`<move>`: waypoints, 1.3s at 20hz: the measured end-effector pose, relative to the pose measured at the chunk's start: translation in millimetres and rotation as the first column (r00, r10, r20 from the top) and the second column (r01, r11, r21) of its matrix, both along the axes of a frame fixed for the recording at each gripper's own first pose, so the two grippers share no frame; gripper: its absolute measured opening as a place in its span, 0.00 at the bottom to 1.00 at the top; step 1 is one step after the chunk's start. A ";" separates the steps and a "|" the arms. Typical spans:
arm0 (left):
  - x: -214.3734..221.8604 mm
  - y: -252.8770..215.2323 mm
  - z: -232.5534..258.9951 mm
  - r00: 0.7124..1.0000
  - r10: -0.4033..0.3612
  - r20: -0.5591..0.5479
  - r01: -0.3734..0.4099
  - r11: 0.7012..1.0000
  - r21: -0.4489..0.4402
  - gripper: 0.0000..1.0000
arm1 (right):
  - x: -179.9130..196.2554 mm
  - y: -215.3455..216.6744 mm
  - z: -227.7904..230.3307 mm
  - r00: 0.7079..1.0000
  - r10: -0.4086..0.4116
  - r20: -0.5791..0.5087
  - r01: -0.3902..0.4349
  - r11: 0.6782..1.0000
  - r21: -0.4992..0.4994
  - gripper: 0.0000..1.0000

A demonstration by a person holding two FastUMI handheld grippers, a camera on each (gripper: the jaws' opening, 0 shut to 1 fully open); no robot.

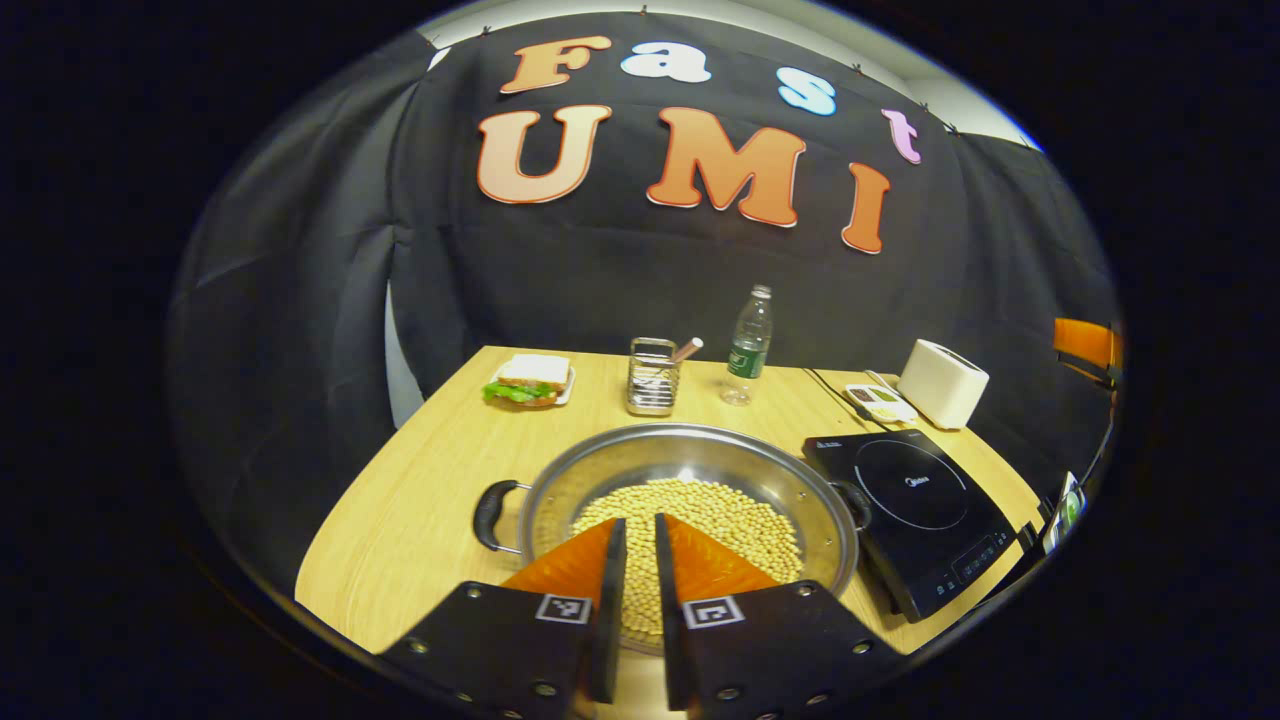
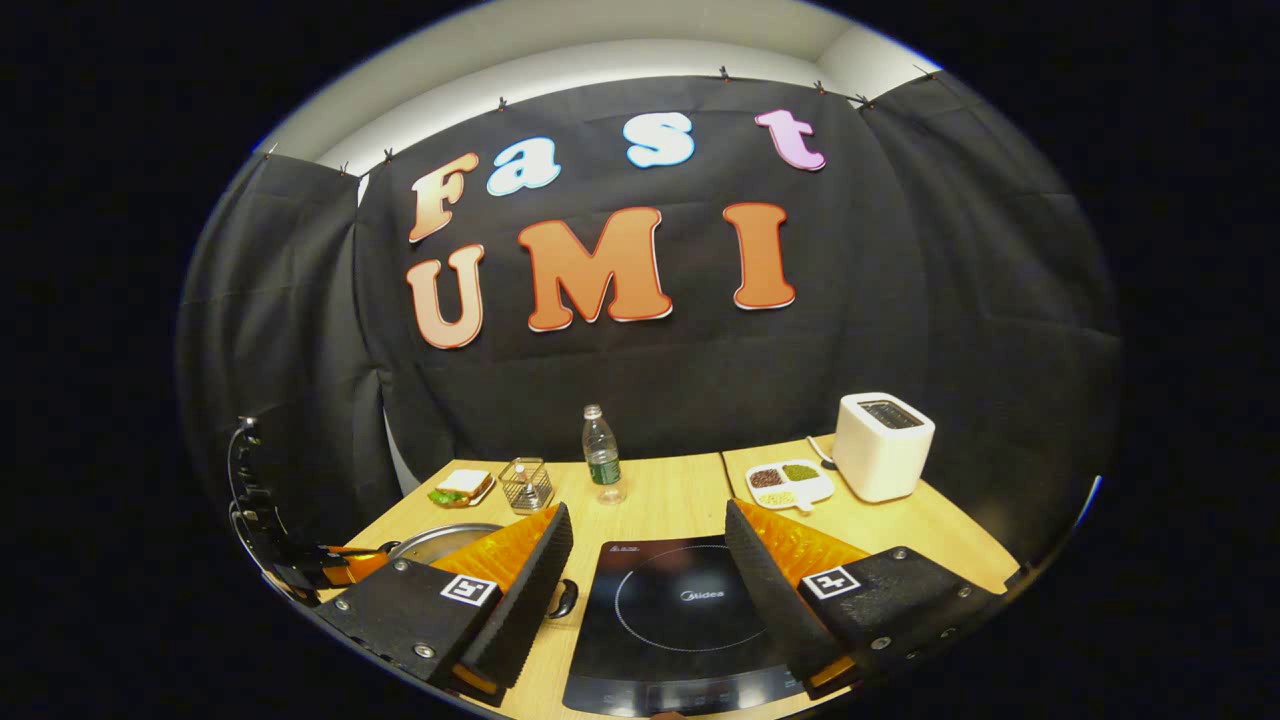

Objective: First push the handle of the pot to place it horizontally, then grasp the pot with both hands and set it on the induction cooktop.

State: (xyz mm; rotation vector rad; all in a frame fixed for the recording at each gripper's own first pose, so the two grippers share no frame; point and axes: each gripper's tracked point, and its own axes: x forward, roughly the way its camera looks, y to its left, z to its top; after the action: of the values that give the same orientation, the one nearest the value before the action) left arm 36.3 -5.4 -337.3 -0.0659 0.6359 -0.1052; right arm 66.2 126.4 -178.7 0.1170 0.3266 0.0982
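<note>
Left gripper view has the left hand-held gripper (image 1: 640, 530) nearly closed over the pot (image 1: 690, 500) (handles already sideways), right hand-held gripper (image 2: 648, 540) gaping wide above the induction cooktop (image 2: 680, 610), probably for grabbing.

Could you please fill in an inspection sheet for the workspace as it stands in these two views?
Surface: wooden table, two tops butted together, seam behind the cooktop.
Job's things: steel pot holding pale beans, black side handles pointing left and right, standing on the table left of the induction cooktop, whose top is bare.
Clutter: sandwich on a plate, wire caddy, water bottle, divided snack dish, white toaster, all along the far edge.
Grippers: left gripper nearly shut, above the pot's near rim, holding nothing; right gripper open over the cooktop.
Cables: dark cord near the toaster.
Surroundings: black cloth wall; orange chair beyond the table.
</note>
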 end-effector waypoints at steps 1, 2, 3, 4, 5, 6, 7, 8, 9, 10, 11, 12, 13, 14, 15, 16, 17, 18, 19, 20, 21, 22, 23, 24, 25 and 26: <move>0.7 9.4 -2.0 1.000 0.011 -0.002 -0.011 1.000 -0.010 0.22 | 3.1 8.9 -9.0 1.000 0.002 -0.015 -0.002 1.000 -0.002 0.95; 0.2 18.0 -5.6 1.000 0.018 -0.008 -0.018 1.000 -0.019 0.27 | 6.4 18.6 -18.8 0.999 0.004 -0.031 -0.004 1.000 0.000 0.95; 0.9 26.7 -9.9 1.000 0.027 -0.015 -0.027 0.999 -0.026 0.28 | 9.5 28.0 -27.1 0.999 0.007 -0.046 -0.007 1.000 0.001 0.95; 2.7 36.2 -15.9 0.999 0.037 -0.023 -0.038 0.999 -0.032 0.28 | 12.0 38.1 -37.2 0.998 0.012 -0.065 -0.011 1.000 0.004 0.95; 4.6 45.3 -20.0 0.998 0.050 -0.030 -0.051 0.998 -0.038 0.49 | 14.5 48.4 -48.6 0.996 0.017 -0.088 -0.016 1.000 0.008 0.95; 6.7 54.3 -26.1 0.997 0.065 -0.035 -0.067 0.997 -0.041 0.71 | 16.8 57.5 -59.3 0.994 0.022 -0.110 -0.021 1.000 0.010 0.95; 8.8 61.4 -30.9 0.996 0.080 -0.041 -0.082 0.996 -0.041 0.92 | 18.9 67.0 -70.9 0.991 0.028 -0.134 -0.027 1.000 0.010 0.95; 8.4 71.0 -37.1 0.995 0.094 -0.045 -0.096 0.995 -0.040 0.94 | 20.6 75.4 -82.4 0.987 0.032 -0.159 -0.031 0.999 0.009 0.95; 9.6 78.3 -40.9 0.994 0.102 -0.048 -0.104 0.994 -0.041 0.93 | 22.9 83.0 -92.4 0.983 0.034 -0.180 -0.034 0.999 0.007 0.95; 8.7 84.1 -44.4 0.993 0.106 -0.051 -0.108 0.993 -0.043 0.93 | 25.7 89.4 -103.1 0.980 0.033 -0.198 -0.033 0.999 0.000 0.95; 10.8 87.1 -47.0 0.993 0.103 -0.054 -0.105 0.993 -0.044 0.92 | 26.1 95.0 -112.8 0.976 0.031 -0.216 -0.034 0.999 -0.008 0.96; 13.0 87.4 -49.4 0.994 0.096 -0.055 -0.099 0.994 -0.046 0.92 | 28.7 100.7 -122.2 0.972 0.032 -0.233 -0.037 0.999 -0.016 0.96; 14.5 87.4 -50.8 0.995 0.086 -0.054 -0.088 0.995 -0.048 0.93 | 31.8 105.5 -131.3 0.968 0.030 -0.250 -0.038 0.999 -0.026 0.96; 16.3 89.0 -53.0 0.996 0.077 -0.054 -0.080 0.996 -0.046 0.92 | 33.8 110.1 -140.3 0.963 0.028 -0.269 -0.039 0.999 -0.035 0.96; 19.8 90.9 -56.3 0.996 0.077 -0.055 -0.079 0.996 -0.042 0.92 | 35.4 113.6 -150.0 0.957 0.028 -0.288 -0.042 0.998 -0.043 0.96; 22.0 93.2 -60.9 0.995 0.082 -0.064 -0.084 0.996 -0.037 0.92 | 37.2 116.8 -159.3 0.951 0.027 -0.307 -0.044 0.998 -0.049 0.96; 21.6 92.2 -64.5 0.994 0.076 -0.079 -0.079 0.996 -0.042 0.92 | 38.9 119.1 -168.4 0.945 0.024 -0.327 -0.044 0.998 -0.054 0.96; 24.6 90.8 -63.8 0.995 0.069 -0.075 -0.073 0.996 -0.055 0.93 | 42.2 120.2 -176.7 0.939 0.020 -0.343 -0.043 0.997 -0.061 0.96; 27.7 89.3 -66.5 0.995 0.058 -0.080 -0.064 0.996 -0.062 0.93 | 44.3 120.3 -185.6 0.933 0.013 -0.360 -0.041 0.997 -0.072 0.96; 28.8 89.4 -73.0 0.994 0.054 -0.093 -0.059 0.996 -0.060 0.93 | 46.5 121.3 -192.8 0.926 0.009 -0.376 -0.041 0.996 -0.078 0.96; 30.5 89.2 -79.7 0.992 0.052 -0.112 -0.059 0.997 -0.057 0.93 | 47.1 124.1 -198.0 0.919 0.010 -0.393 -0.044 0.996 -0.076 0.96; 30.1 90.9 -84.0 0.991 0.049 -0.124 -0.057 0.997 -0.061 0.93 | 47.3 127.1 -201.9 0.914 0.016 -0.406 -0.048 0.996 -0.071 0.96; 30.5 89.0 -86.0 0.990 0.044 -0.132 -0.054 0.996 -0.071 0.95 | 46.8 128.9 -205.9 0.909 0.021 -0.415 -0.054 0.996 -0.068 0.96; 31.5 87.6 -87.8 0.990 0.038 -0.136 -0.049 0.996 -0.079 0.95 | 47.4 130.4 -209.3 0.905 0.023 -0.424 -0.058 0.996 -0.071 0.96; 31.9 85.5 -89.5 0.990 0.029 -0.139 -0.041 0.996 -0.083 0.96 | 46.5 130.9 -213.1 0.901 0.023 -0.432 -0.061 0.995 -0.073 0.96; 32.9 82.5 -92.2 0.989 0.021 -0.145 -0.034 0.996 -0.087 0.95 | 48.8 130.5 -213.5 0.903 0.020 -0.429 -0.060 0.995 -0.080 0.96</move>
State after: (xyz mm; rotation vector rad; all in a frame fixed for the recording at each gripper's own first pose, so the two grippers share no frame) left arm 69.1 77.2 -429.4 -0.1699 0.7740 -0.1033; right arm 115.0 256.9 -392.2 0.0388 0.7746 0.0978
